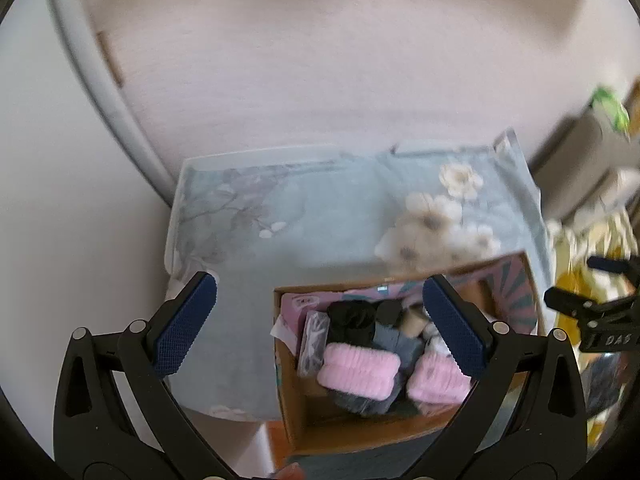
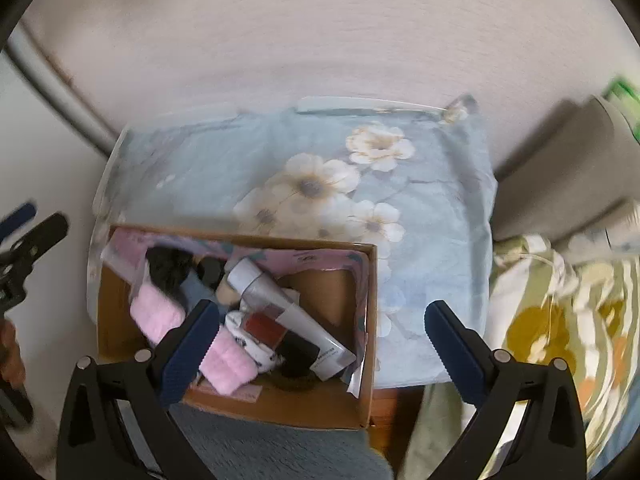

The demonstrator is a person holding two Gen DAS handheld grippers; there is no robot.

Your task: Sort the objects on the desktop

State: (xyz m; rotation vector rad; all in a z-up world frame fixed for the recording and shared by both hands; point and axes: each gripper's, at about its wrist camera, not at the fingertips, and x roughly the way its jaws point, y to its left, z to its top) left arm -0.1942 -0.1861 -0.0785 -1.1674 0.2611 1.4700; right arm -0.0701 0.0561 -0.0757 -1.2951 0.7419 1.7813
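Pale wall (image 2: 320, 32) behind the work area. Below it, a small table draped in a light blue cloth (image 2: 432, 208) printed with cream flowers.

Open cardboard box (image 2: 280, 404) sits at the near left part of the cloth; its near edge overhangs the table edge. Inside, packed close:
- Grey-and-white tube (image 2: 280, 304), lying flat. Long axis runs diagonally: one end toward the box's far left, the other toward the near right corner. Which end is the cap cannot be told.
- Pink fuzzy rolls: one (image 1: 358, 368) lies crosswise, long axis left to right; a second (image 1: 438, 380) just beside it on the right.
- Dark grey cloth (image 1: 394, 342) between and behind the pink rolls.
- Black bundle (image 1: 352, 318) at the far side.
- Small red item (image 2: 262, 326) just beside the tube; blurred.

Left gripper (image 1: 320, 328): jaws spread wide, empty, above the box and the bare cloth to its left.
Right gripper (image 2: 320, 344): jaws spread wide, empty, above the box's right half.
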